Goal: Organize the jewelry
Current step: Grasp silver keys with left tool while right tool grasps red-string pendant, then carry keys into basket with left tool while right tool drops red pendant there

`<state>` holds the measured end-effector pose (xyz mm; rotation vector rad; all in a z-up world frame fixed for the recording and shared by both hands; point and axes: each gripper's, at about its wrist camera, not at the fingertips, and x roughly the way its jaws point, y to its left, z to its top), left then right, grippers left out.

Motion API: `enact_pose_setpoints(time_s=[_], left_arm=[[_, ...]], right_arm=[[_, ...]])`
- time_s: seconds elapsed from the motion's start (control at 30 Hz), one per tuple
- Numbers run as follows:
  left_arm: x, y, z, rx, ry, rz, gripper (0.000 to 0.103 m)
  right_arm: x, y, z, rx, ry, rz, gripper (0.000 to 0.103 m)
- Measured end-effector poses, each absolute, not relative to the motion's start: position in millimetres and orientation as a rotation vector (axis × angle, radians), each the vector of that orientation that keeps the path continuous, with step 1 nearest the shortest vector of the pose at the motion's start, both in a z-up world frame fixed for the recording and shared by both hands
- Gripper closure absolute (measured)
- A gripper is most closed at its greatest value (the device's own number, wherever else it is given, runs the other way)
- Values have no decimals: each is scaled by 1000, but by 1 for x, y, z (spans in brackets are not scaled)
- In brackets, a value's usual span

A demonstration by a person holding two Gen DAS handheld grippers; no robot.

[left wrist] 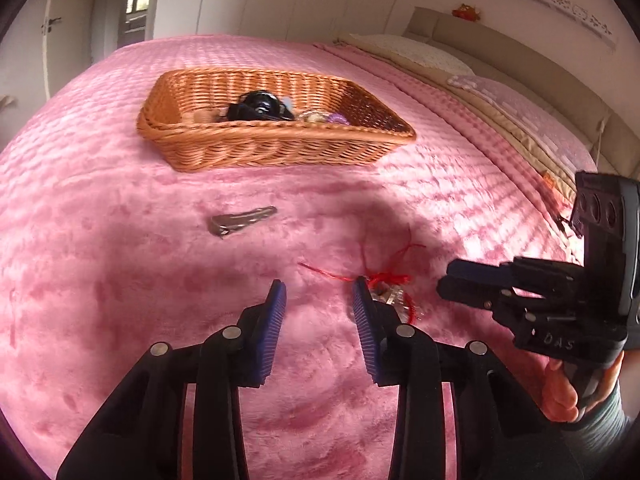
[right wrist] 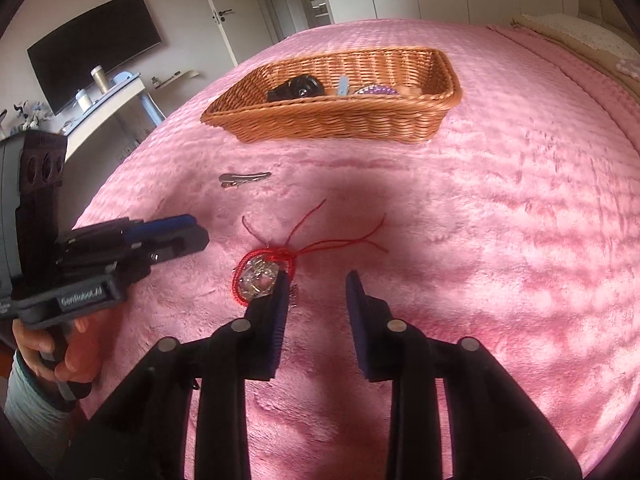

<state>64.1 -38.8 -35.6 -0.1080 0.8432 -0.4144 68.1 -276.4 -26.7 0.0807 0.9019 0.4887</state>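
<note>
A red string bracelet with a clear crystal charm (right wrist: 258,274) lies on the pink bedspread; in the left wrist view it (left wrist: 390,288) sits just right of my left gripper's right finger. A silver hair clip (left wrist: 240,220) (right wrist: 244,179) lies farther ahead. A wicker basket (left wrist: 280,148) (right wrist: 340,120) beyond holds a black hair piece (left wrist: 260,106), a purple item and other small pieces. My left gripper (left wrist: 320,292) is open and empty. My right gripper (right wrist: 318,284) is open and empty, its left finger beside the charm.
The pink plush bedspread (right wrist: 500,240) covers the bed. Pillows (left wrist: 520,104) lie along the headboard at the right. A wall TV (right wrist: 96,48) and a white desk with small items stand beyond the bed's left edge. Wardrobe doors line the far wall.
</note>
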Motion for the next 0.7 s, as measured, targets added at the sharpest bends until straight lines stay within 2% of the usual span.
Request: enact_pose_setpoints(time_s=[0.1, 0.27, 0.33, 0.43, 0.47, 0.5, 0.57, 0.6, 0.67, 0.7], left_arm=[[79, -14, -37, -159, 868, -373, 72], [103, 2, -38, -150, 877, -348, 72], [115, -5, -37, -66, 853, -324, 62], [136, -15, -38, -3, 850, -355, 62], [141, -17, -41, 6, 864, -377, 62], [145, -22, -45, 18, 885, -409, 62], [147, -30, -51, 56, 911, -433, 62], [145, -31, -53, 69, 909, -431, 68], [143, -30, -53, 65, 909, -437, 85], [142, -29, -53, 51, 910, -441, 88]], right_arm=[[74, -261, -30, 32, 922, 477, 84], [88, -245, -41, -21, 966, 489, 85], [92, -239, -45, -51, 976, 490, 85], [96, -233, -45, -94, 974, 478, 85], [97, -232, -46, -107, 969, 472, 95], [97, -231, -46, -118, 965, 473, 100], [97, -233, -46, -105, 955, 471, 100], [97, -236, -44, -87, 946, 467, 100], [97, -247, -38, -23, 916, 472, 100], [98, -255, -34, 17, 904, 476, 100]])
